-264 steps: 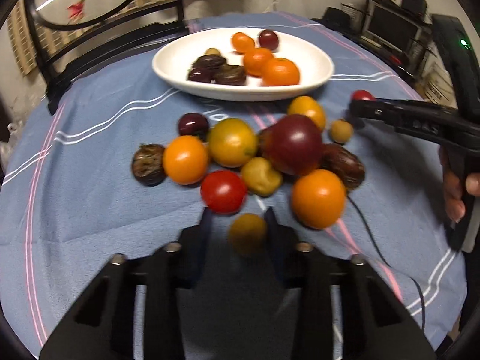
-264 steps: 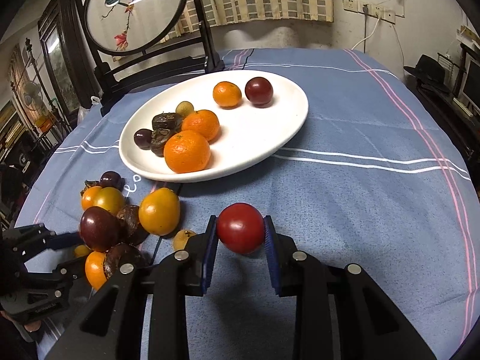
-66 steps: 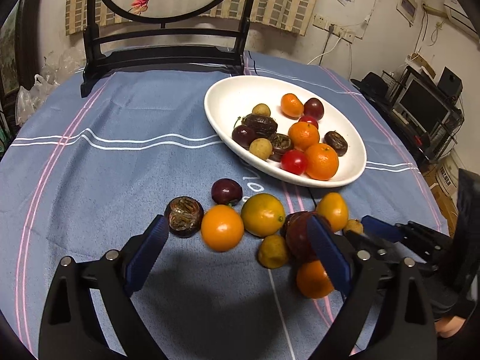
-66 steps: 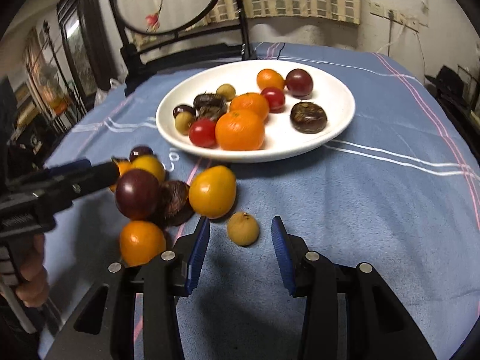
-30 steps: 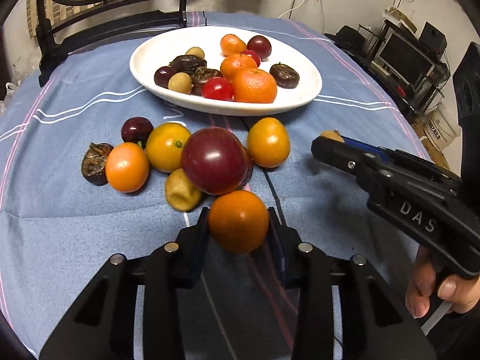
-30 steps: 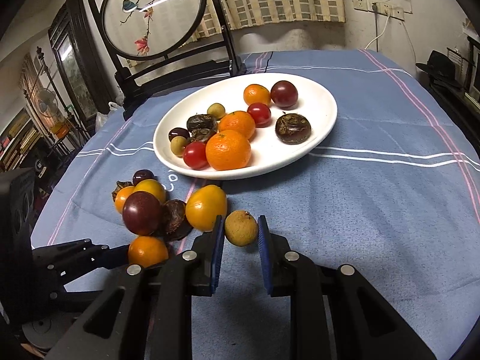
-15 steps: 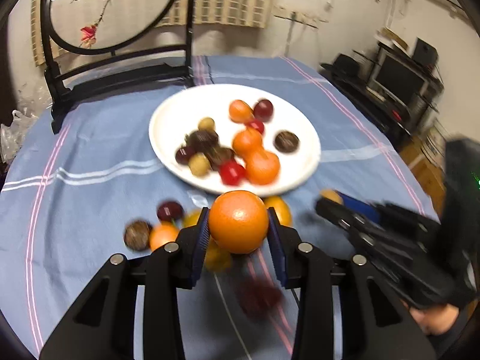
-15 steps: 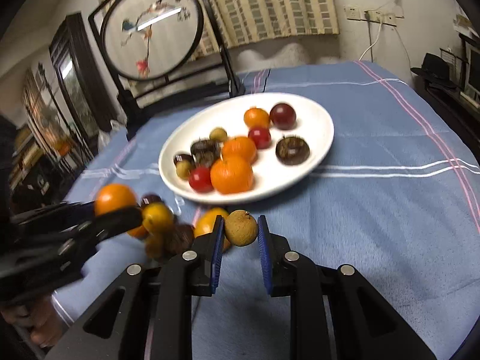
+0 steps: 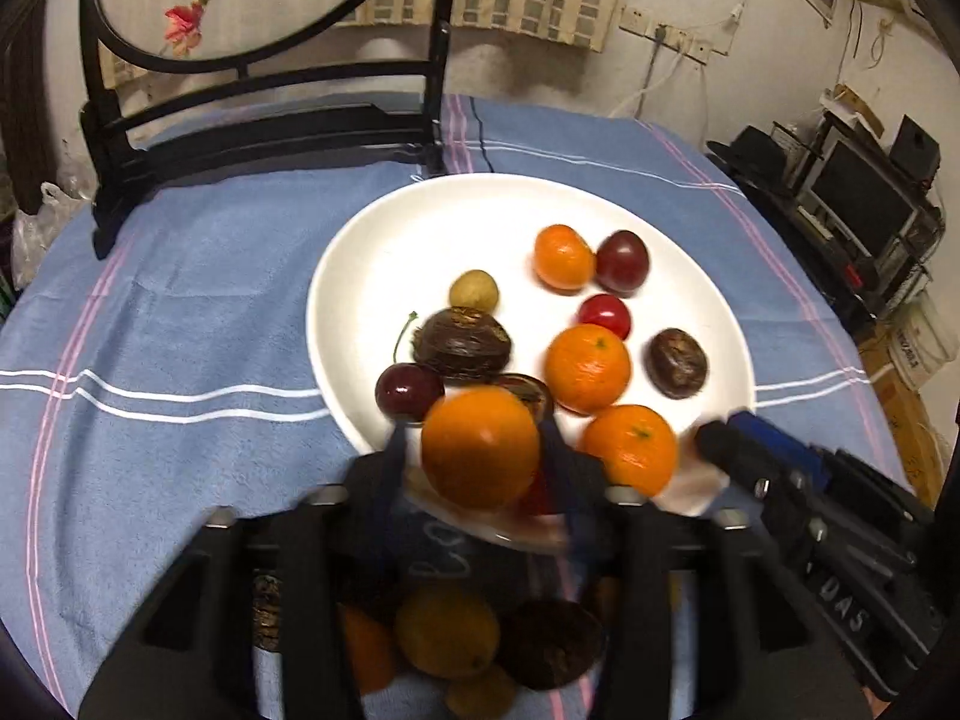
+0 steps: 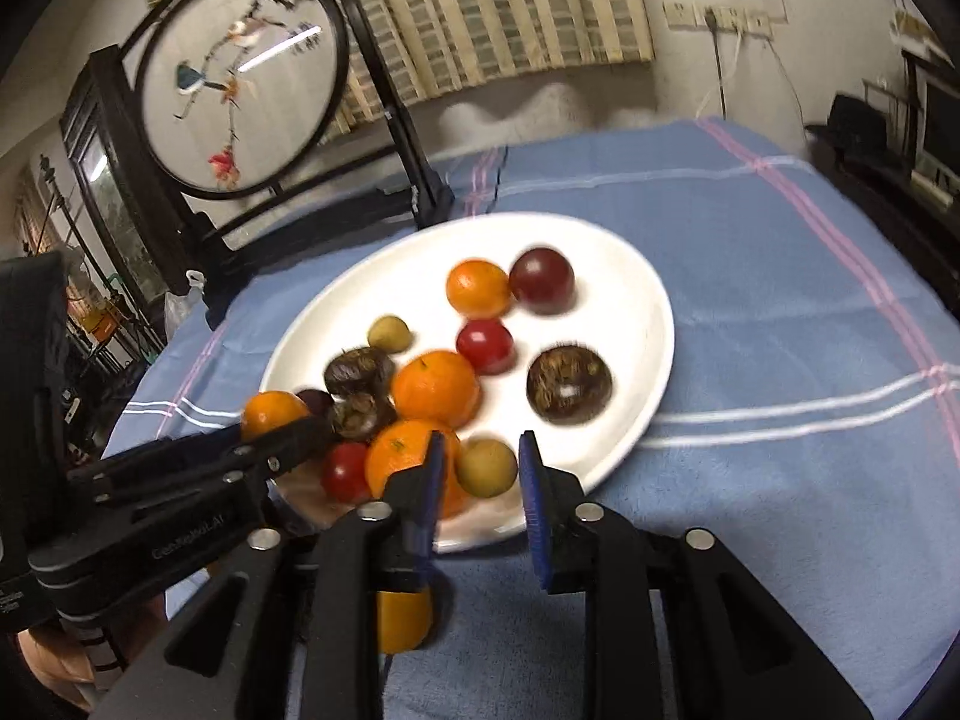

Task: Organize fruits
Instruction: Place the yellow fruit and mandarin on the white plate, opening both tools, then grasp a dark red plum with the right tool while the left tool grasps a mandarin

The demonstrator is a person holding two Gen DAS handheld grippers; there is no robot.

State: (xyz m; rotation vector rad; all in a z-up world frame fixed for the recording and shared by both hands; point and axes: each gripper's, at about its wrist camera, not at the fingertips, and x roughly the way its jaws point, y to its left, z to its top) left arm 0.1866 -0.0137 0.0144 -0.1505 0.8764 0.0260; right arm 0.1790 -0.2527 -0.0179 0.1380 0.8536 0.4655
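My left gripper (image 9: 477, 456) is shut on an orange (image 9: 480, 447) and holds it above the near rim of the white plate (image 9: 372, 252); it also shows in the right wrist view (image 10: 273, 414). My right gripper (image 10: 480, 468) is shut on a small tan longan (image 10: 486, 467) over the plate's near edge (image 10: 654, 324). The plate holds several oranges, dark plums, cherry tomatoes and brown passion fruits.
Several loose fruits (image 9: 447, 636) lie on the blue tablecloth (image 9: 180, 300) below my left gripper. A yellow-orange fruit (image 10: 402, 612) lies under my right gripper. A black chair (image 9: 264, 114) stands behind the table. The right gripper's body (image 9: 810, 516) is at the plate's right.
Both grippers have moved forward with their fruits and now hang over the plate's near rim. The loose fruits on the cloth have dropped below the left gripper.
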